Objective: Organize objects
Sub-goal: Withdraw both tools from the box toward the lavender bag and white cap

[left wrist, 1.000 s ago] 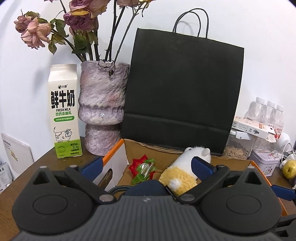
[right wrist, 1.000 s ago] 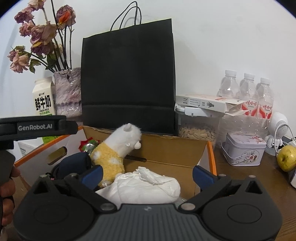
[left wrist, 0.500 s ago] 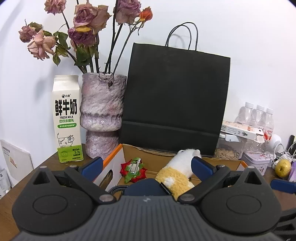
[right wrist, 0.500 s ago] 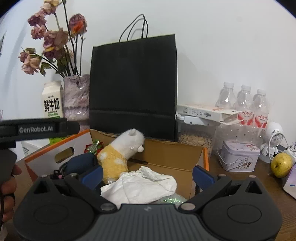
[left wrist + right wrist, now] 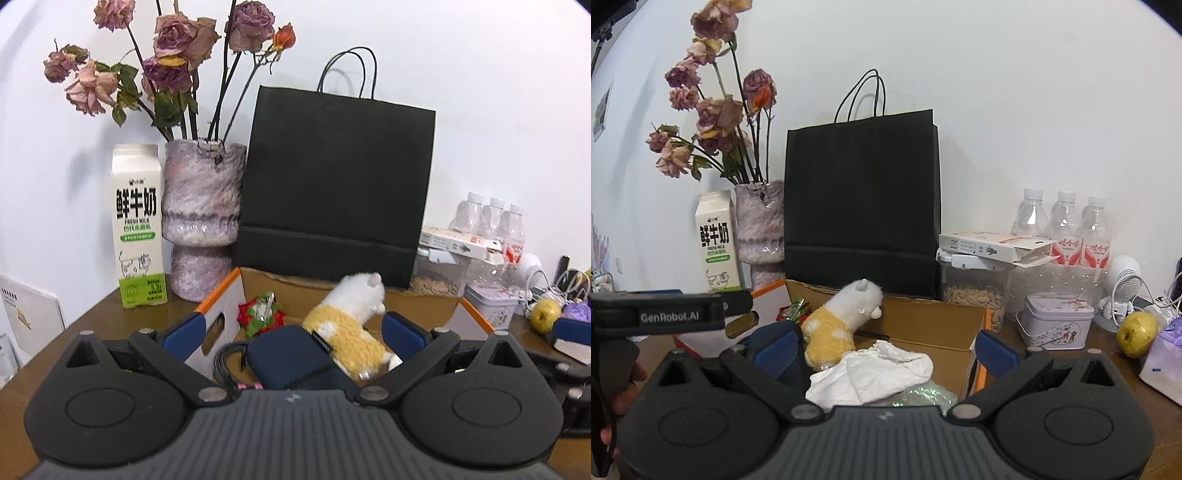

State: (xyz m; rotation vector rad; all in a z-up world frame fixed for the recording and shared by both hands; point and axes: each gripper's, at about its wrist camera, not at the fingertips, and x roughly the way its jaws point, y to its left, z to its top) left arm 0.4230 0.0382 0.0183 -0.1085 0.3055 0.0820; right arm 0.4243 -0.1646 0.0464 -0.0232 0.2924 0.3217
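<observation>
Cardboard box (image 5: 424,302) holds plush toy (image 5: 347,328), both hand-held grippers (image 5: 291,328) (image 5: 882,347) spread apart, seemingly empty.

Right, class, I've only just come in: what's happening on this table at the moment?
A person holds a tool in each hand over an open cardboard box on a cluttered table. The left tool and the right tool are both open and grip nothing. Inside the box lie a yellow and white plush toy, a dark blue pouch, a red and green bow and crumpled white paper. Nothing is being lifted right now.
</observation>
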